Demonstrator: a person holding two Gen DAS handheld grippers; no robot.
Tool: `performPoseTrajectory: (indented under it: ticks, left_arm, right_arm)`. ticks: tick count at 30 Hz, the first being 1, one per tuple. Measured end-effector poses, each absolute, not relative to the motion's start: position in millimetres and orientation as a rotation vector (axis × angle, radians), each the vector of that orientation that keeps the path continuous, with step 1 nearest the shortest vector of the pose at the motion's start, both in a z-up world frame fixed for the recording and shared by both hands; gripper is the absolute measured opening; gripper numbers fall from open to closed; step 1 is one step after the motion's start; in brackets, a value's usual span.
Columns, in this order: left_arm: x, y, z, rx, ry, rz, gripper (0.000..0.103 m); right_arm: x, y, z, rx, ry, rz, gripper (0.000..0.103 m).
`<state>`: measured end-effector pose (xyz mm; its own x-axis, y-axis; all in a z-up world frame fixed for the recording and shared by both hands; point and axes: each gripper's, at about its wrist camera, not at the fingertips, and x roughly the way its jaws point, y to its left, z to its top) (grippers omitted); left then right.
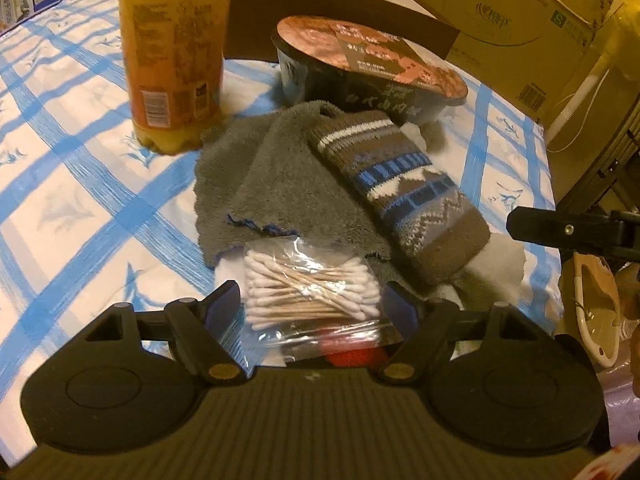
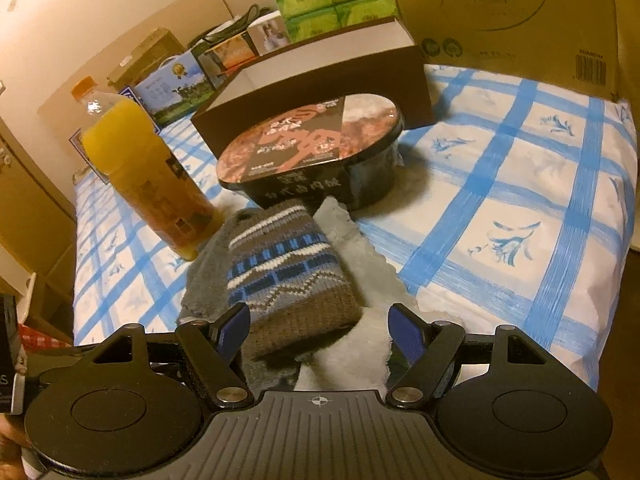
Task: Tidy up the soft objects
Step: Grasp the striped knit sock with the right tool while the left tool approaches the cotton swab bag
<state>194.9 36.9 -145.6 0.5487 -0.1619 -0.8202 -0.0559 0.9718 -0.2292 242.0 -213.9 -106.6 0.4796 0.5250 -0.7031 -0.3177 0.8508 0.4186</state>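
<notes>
The left tool (image 1: 310, 308) stands wide open and grips nothing; a clear bag of cotton swabs (image 1: 308, 294) lies between its blue pads (image 1: 224, 310) without visibly touching either. Just ahead of that bag a grey fleece cloth (image 1: 264, 184) is spread on the blue-checked counter (image 1: 80, 184), and a folded knit sock (image 1: 404, 188) (brown, with blue and white bands) lies on the cloth, ahead and to the right. Farther ahead stand a black instant-noodle bowl (image 1: 372, 64) and, to the left, an orange juice bottle (image 1: 176, 52). The right tool (image 2: 318, 330) is likewise spread wide and empty: the sock's near end (image 2: 288, 280) sits ahead of its left pad (image 2: 234, 330), and a white fluffy cloth (image 2: 360, 344) lies between the pads. Beyond the bowl is a brown box (image 2: 320, 88).
</notes>
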Motion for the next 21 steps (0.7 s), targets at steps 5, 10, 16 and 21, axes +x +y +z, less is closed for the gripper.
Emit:
performPoseTrajectory:
  ticks: [5, 10, 16, 21]
  left_arm:
    - [200, 33, -150, -0.241, 0.992, -0.074, 0.077]
    - [202, 29, -151, -0.209, 0.972, -0.073, 0.075]
    - [197, 32, -148, -0.187, 0.951, -0.067, 0.069]
    - [188, 39, -140, -0.169, 0.931, -0.057, 0.067]
  right_arm:
    - [246, -213, -112, 0.243, 0.95, 0.516, 0.076]
    - [249, -210, -116, 0.239, 0.958, 0.513, 0.076]
    - [250, -207, -118, 0.223, 0.952, 0.516, 0.076]
    - [250, -204, -119, 0.214, 0.948, 0.526, 0.076]
